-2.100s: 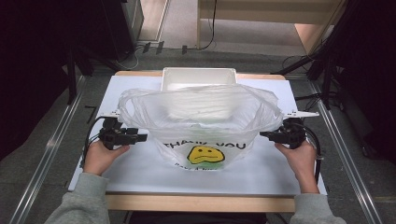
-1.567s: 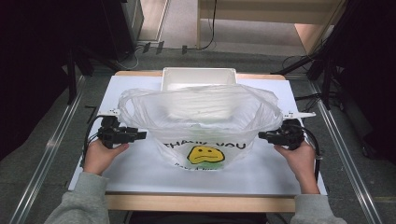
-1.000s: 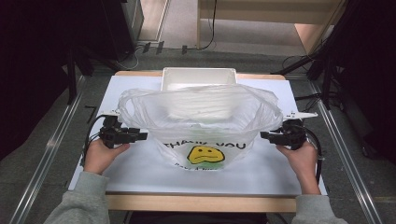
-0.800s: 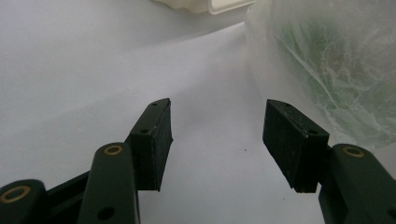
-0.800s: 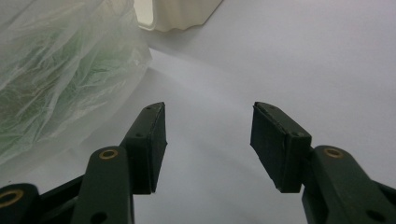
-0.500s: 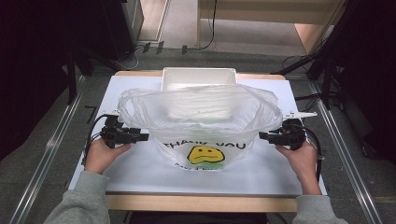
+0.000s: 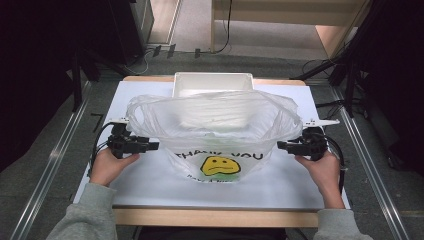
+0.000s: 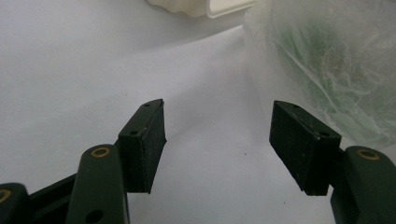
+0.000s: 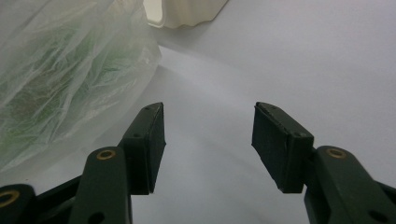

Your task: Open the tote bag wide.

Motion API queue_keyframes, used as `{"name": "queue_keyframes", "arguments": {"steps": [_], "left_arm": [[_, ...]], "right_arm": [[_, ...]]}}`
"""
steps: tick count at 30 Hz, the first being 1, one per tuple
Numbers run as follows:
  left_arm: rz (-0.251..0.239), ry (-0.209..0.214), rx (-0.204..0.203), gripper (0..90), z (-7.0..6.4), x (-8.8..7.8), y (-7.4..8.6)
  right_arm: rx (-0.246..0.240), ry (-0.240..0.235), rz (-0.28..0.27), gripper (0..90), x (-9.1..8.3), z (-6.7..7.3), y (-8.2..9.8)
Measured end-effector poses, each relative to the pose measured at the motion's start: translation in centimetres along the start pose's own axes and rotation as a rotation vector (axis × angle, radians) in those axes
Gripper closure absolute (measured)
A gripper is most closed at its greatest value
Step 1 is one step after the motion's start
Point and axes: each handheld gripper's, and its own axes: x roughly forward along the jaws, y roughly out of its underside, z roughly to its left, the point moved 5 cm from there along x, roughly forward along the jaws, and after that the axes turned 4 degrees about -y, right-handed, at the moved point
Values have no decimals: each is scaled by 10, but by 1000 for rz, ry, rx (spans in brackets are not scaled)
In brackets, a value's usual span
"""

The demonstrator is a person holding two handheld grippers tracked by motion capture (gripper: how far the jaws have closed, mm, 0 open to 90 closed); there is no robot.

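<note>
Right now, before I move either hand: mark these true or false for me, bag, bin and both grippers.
1. The plastic bag stands open on the table. True.
2. The left gripper is clamped on the bag. False: its jaws stand apart with nothing between; they have just been opening.
3. The white bin sits behind the bag. True.
4. The right gripper holds a handle. False: open, empty.
5. The bag shows a yellow face. True.

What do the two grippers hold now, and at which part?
Nothing. The left gripper and the right gripper both stand open with only the table between the jaws, each beside the bag.
</note>
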Motion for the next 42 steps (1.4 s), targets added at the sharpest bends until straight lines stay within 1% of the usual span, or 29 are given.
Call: {"name": "queue_keyframes", "arguments": {"steps": [2, 3, 5, 6, 7, 8, 9, 11, 12, 14, 15, 19, 20, 21, 23, 25, 28, 30, 32, 33, 36, 39, 41, 42], "left_arm": [[2, 7, 1, 421, 1, -2, -1], [-5, 14, -6, 421, 2, -4, -2], [-16, 20, -25, 472, 2, -8, -6], [-16, 20, -25, 484, 2, -8, -6], [-10, 11, -11, 504, 2, -10, -8], [-8, 8, -11, 504, 2, -12, -10], [-10, 9, -16, 519, 1, -14, -12], [-8, 18, -4, 532, -1, -18, -17], [-4, 26, 3, 544, -1, -19, -18], [-7, 39, 5, 565, 0, -21, -21], [-3, 37, 7, 572, 0, -22, -23], [1, 52, 42, 607, -1, -27, -31], [3, 48, 60, 610, -2, -29, -34], [6, 49, 67, 618, -2, -31, -36], [-4, 58, 76, 625, -4, -36, -43], [-6, 61, 89, 626, -3, -39, -47], [-5, 64, 83, 625, -2, -44, -53], [-3, 58, 99, 626, -3, -47, -56], [-1, 56, 105, 627, -4, -50, -60], [4, 46, 106, 627, -4, -51, -62], [6, 37, 98, 599, -1, -54, -67], [-1, 57, 87, 573, 1, -56, -71], [10, 52, 92, 565, 3, -57, -73], [7, 51, 92, 563, 2, -59, -76]], "right_arm": [[-4, -2, -2, 461, -2, 0, -2], [-6, -1, -3, 461, -2, 1, -3], [-11, -1, -16, 467, -7, 3, -9], [-11, -1, -16, 467, -7, 3, -9], [-19, -2, -15, 470, -9, 4, -13], [-19, -2, -15, 470, -9, 4, -13], [-30, -7, -12, 474, -11, 5, -18], [-31, -11, -10, 474, -12, 5, -20], [-33, -13, -7, 479, -14, 5, -24], [-38, -23, -10, 485, -16, 4, -29], [-40, -30, -8, 485, -18, 4, -31], [-73, -52, -1, 490, -22, 4, -42], [-74, -58, -1, 491, -23, 4, -45], [-74, -70, -5, 496, -26, 4, -48], [-80, -85, -15, 506, -30, 6, -56], [-96, -88, -15, 512, -33, 7, -61], [-113, -87, -10, 520, -38, 9, -70], [-125, -88, -7, 527, -42, 11, -77], [-136, -90, -1, 532, -46, 13, -83], [-141, -93, -1, 533, -49, 14, -87], [-146, -88, 7, 529, -53, 15, -95], [-134, -97, 7, 530, -58, 13, -102], [-132, -92, 11, 537, -62, 12, -107], [-135, -92, 12, 541, -63, 12, -109]]}}
